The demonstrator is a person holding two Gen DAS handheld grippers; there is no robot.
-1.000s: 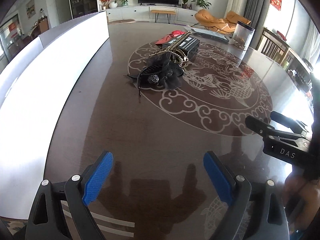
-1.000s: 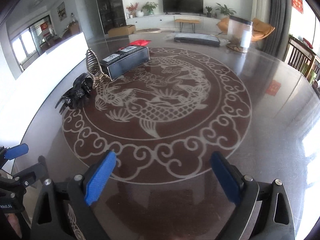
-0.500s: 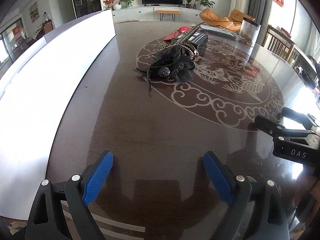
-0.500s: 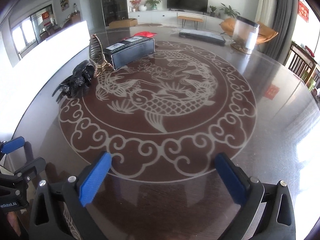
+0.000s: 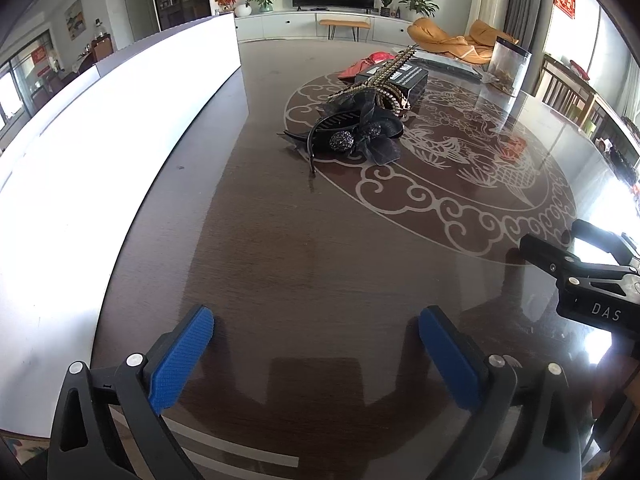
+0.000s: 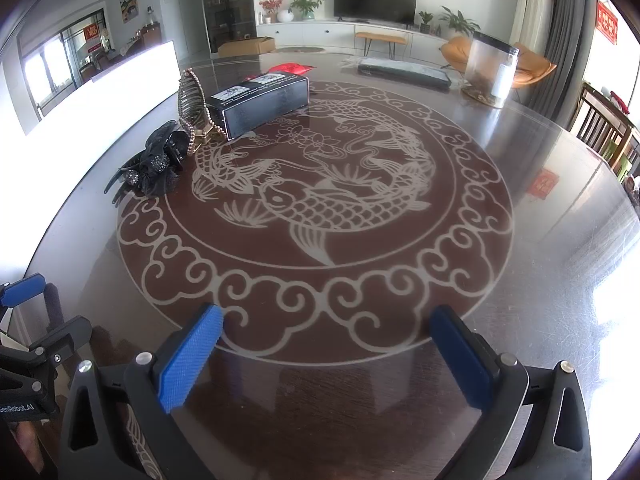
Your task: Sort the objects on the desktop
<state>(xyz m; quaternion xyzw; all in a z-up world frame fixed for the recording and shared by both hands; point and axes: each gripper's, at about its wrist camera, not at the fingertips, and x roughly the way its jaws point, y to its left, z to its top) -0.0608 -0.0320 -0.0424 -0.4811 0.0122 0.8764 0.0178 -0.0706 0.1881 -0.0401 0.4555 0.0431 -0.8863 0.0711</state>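
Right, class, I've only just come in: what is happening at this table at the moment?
A person holds a two-finger gripper in each hand above a dark table with a carp design. The left gripper is opening, the right gripper stands wide open, and nothing lies between either pair of fingers. The things to sort are untouched at the far side: a black hair accessory, a gold beaded hair clip and a dark box.
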